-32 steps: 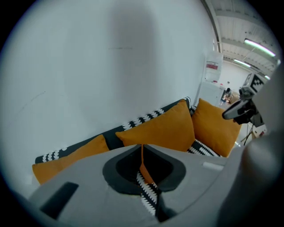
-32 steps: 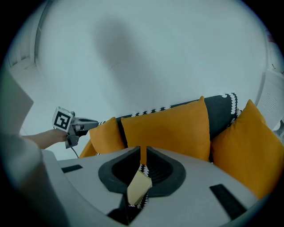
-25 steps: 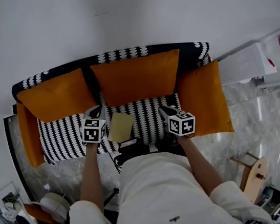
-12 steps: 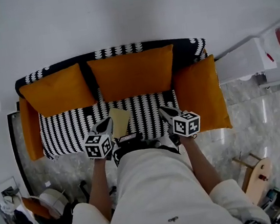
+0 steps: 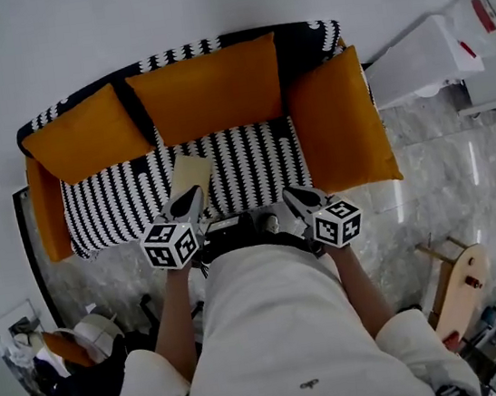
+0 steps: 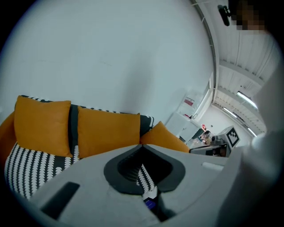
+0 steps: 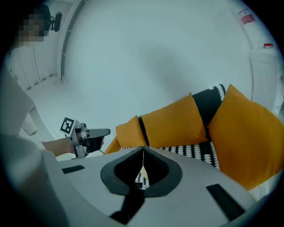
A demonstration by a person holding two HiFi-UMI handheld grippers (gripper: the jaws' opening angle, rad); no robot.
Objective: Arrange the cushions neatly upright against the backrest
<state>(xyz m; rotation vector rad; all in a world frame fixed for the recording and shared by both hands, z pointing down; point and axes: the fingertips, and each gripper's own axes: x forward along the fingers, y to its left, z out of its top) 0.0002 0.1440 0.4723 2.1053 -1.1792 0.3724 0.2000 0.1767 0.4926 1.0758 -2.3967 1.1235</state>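
- Sofa (image 5: pixel 225 164): black-and-white pattern, bears four orange cushions, none on the floor.
- Left cushion (image 5: pixel 83 133) and middle cushion (image 5: pixel 205 89): upright against the backrest (image 5: pixel 304 43), side by side with a dark strip of backrest between; probably already as the task wants.
- Right cushion (image 5: pixel 338 120): on edge along the sofa's right arm, corner near the backrest, not flat against it.
- End cushion (image 5: pixel 47 212): on edge along the left arm, likewise off the backrest; possibly both still to be turned to the back, possibly meant as end pieces.
- Pale square (image 5: pixel 188 172): flat on the seat, just beyond the left gripper; kind unclear.
- Left gripper (image 5: pixel 192 194): pads pressed together, nothing between; over the seat's near edge, aimed down toward the sofa, apart from every cushion.
- Right gripper (image 5: pixel 290 196): jaws just closing, tips now meeting, nothing between; also at the near edge, well short of the right cushion.
- Likely reason for both held low and close to the body: clear of the cushions so nothing is knocked, as if standing off to check the row.
- Writing: red label (image 5: pixel 485 11) on the white unit far right, too small to read; square black-and-white markers on the gripper cubes; no brand legible.
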